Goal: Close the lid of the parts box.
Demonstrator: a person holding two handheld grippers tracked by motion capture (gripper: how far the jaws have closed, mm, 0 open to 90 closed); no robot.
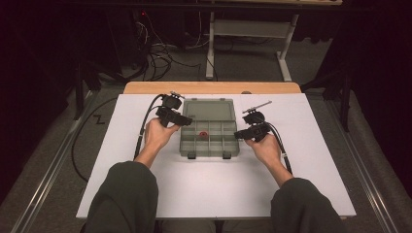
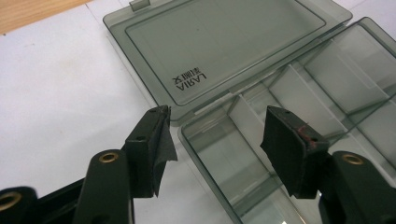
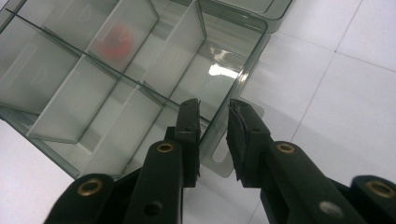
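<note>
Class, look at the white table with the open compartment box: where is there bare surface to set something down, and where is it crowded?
Bare table lies left of the left gripper, right of the right gripper, and between the compartment box and the person's sleeves. It is crowded at the box's two sides, where the grippers sit; its open lid takes the far middle.

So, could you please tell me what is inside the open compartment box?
The compartment box holds one small red object in a middle compartment; the other compartments that show look empty. The right gripper straddles the box's side wall, covering part of the nearest compartment.
</note>
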